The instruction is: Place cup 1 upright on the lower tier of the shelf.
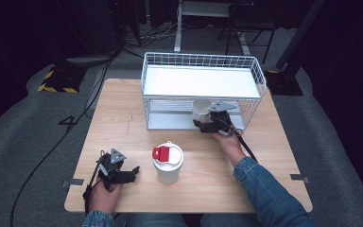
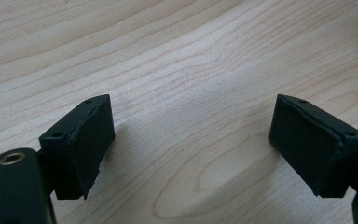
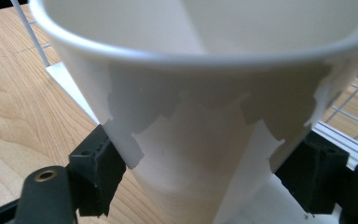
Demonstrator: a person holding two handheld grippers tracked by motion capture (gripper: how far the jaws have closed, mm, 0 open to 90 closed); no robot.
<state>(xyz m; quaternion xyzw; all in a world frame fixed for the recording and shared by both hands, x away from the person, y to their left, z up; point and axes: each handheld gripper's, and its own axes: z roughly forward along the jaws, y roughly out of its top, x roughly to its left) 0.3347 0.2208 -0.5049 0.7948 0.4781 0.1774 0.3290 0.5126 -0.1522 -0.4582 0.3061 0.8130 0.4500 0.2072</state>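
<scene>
Right gripper view showed my right gripper [image 3: 205, 172] clamped on a white paper cup [image 3: 205, 121]; my left gripper [image 2: 191, 144] gaped empty over the table [image 2: 177, 56]

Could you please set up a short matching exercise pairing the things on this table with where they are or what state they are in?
Things:
1. open white paper cup
2. white cup with red-and-white lid
3. left gripper
4. white wire basket

Places or states:
A. far side of the wooden table
B. empty, over bare wood
C. gripped by the right gripper
D. upright at the table's front middle

Pairs: 1-C, 2-D, 3-B, 4-A
</scene>
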